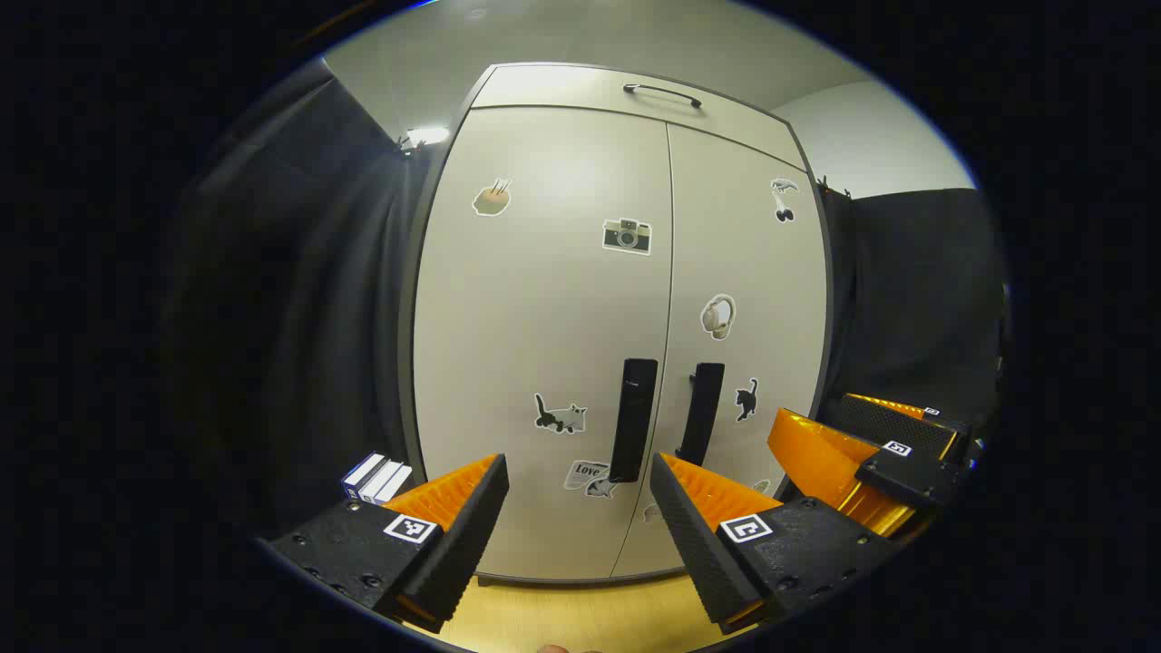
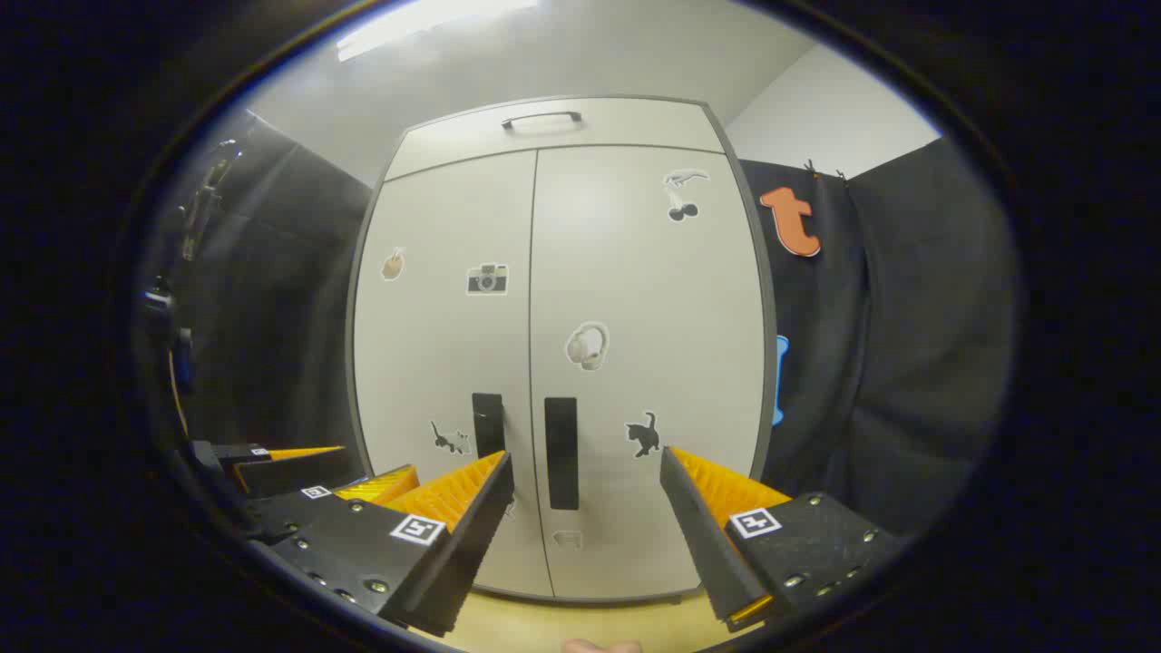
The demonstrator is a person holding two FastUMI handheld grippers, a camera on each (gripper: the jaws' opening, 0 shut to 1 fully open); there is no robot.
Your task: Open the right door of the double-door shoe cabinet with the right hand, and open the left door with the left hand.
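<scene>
A pale double-door shoe cabinet stands ahead, both doors closed. In the left gripper view its left door (image 1: 535,317) carries a black vertical handle (image 1: 632,419), and the right door (image 1: 744,272) has its own handle (image 1: 701,413). My left gripper (image 1: 579,464) is open, short of the cabinet, with the left handle between its fingers in the picture. My right gripper (image 1: 871,453) shows farther right. In the right gripper view my right gripper (image 2: 588,461) is open, with the right door's handle (image 2: 560,452) ahead and the left gripper (image 2: 299,485) at the lower left.
A drawer front with a dark bar handle (image 1: 662,93) tops the cabinet. Black cloth hangs on both sides. A small white-and-blue box (image 1: 375,478) sits low at the cabinet's left. Light wood floor (image 1: 580,617) lies below the doors.
</scene>
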